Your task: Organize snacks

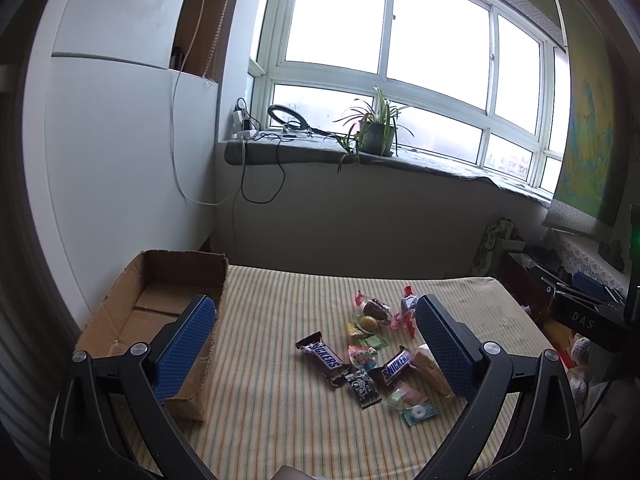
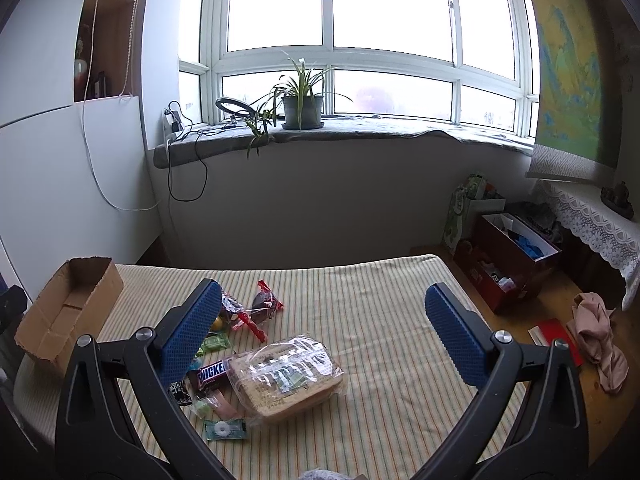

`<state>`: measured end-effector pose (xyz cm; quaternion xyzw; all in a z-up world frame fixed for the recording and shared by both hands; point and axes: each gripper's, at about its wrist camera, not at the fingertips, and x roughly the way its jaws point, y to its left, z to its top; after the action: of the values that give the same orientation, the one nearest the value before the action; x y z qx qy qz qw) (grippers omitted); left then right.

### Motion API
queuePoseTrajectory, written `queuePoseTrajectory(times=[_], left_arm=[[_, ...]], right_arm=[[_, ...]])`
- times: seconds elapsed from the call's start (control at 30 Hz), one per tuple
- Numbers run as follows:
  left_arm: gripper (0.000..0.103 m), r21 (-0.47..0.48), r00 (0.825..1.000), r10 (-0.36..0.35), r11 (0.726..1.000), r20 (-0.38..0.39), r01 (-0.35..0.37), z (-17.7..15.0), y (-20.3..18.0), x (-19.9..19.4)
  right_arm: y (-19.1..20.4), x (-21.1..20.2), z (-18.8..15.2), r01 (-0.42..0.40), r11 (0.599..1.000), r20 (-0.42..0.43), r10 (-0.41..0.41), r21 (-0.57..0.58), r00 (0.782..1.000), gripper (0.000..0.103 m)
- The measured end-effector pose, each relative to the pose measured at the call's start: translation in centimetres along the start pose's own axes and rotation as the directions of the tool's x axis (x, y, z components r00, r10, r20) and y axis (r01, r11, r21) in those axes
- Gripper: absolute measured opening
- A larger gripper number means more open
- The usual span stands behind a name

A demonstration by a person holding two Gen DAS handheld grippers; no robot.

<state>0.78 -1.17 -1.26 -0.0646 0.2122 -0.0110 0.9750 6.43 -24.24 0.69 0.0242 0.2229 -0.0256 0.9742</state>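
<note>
Covering the whole work surface, a striped cloth (image 2: 380, 320) carries every task item. An open cardboard box (image 1: 160, 320) sits at the cloth's far left corner, along the left edge, with nothing visible inside it. A clear bag of sliced bread (image 2: 288, 376) lies near the cloth's middle, at the right side of the snack pile; its printed label is too small to read. Two brown bars marked "SNICKERS" lie near the pile's front: the left bar (image 1: 322, 356) and the right bar (image 1: 394, 366), the latter just beside the bread. A black sachet (image 1: 363, 390) lies between them, its print unreadable. A green mint packet (image 1: 418, 414) is nearest the cloth's front edge. Red-twisted wrapped sweets (image 1: 376, 308) lie at the far side of the pile.

The left gripper (image 1: 316, 322) has its blue-padded jaws spread wide, holding nothing; whether it touches the box cannot be told. The right gripper (image 2: 324, 306) is likewise spread wide and empty, above the bread.
</note>
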Motion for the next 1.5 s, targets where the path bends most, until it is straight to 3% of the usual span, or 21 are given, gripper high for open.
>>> queuePoseTrajectory(times=[0.33, 0.67, 0.9, 1.03, 1.13, 1.3, 1.5], left_arm=[[0.100, -0.015, 0.997, -0.048, 0.999, -0.056, 0.047, -0.8, -0.6, 1.4], [0.100, -0.044, 0.983, -0.100, 0.995, -0.155, 0.094, -2.1, -2.0, 3.9], [0.100, -0.050, 0.967, -0.149, 0.989, -0.209, 0.142, -3.2, -3.3, 5.4], [0.100, -0.068, 0.954, -0.184, 0.983, -0.237, 0.172, -3.6, -3.9, 6.2], [0.099, -0.083, 0.941, -0.215, 0.976, -0.261, 0.200, -4.1, -4.3, 6.9], [0.092, -0.137, 0.906, -0.279, 0.959, -0.318, 0.248, -5.0, -5.0, 8.5], [0.082, -0.151, 0.856, -0.342, 0.940, -0.388, 0.306, -6.3, -6.9, 10.8]], right_arm=[[-1.4, 1.9, -0.8, -0.023, 1.000, -0.057, 0.024, 0.018, 0.998, 0.103], [-3.8, 4.7, -2.2, -0.066, 0.997, -0.140, 0.071, 0.045, 0.988, 0.103], [-5.0, 7.2, -2.8, -0.176, 0.979, -0.204, 0.194, 0.105, 0.959, 0.103], [-5.6, 9.2, -3.3, -0.251, 0.959, -0.255, 0.277, 0.132, 0.926, 0.103], [-6.0, 11.0, -3.9, -0.322, 0.930, -0.297, 0.363, 0.181, 0.883, 0.103], [-6.7, 13.8, -4.6, -0.403, 0.869, -0.343, 0.486, 0.287, 0.804, 0.101], [-7.5, 16.9, -5.6, -0.421, 0.812, -0.387, 0.569, 0.405, 0.726, 0.093]])
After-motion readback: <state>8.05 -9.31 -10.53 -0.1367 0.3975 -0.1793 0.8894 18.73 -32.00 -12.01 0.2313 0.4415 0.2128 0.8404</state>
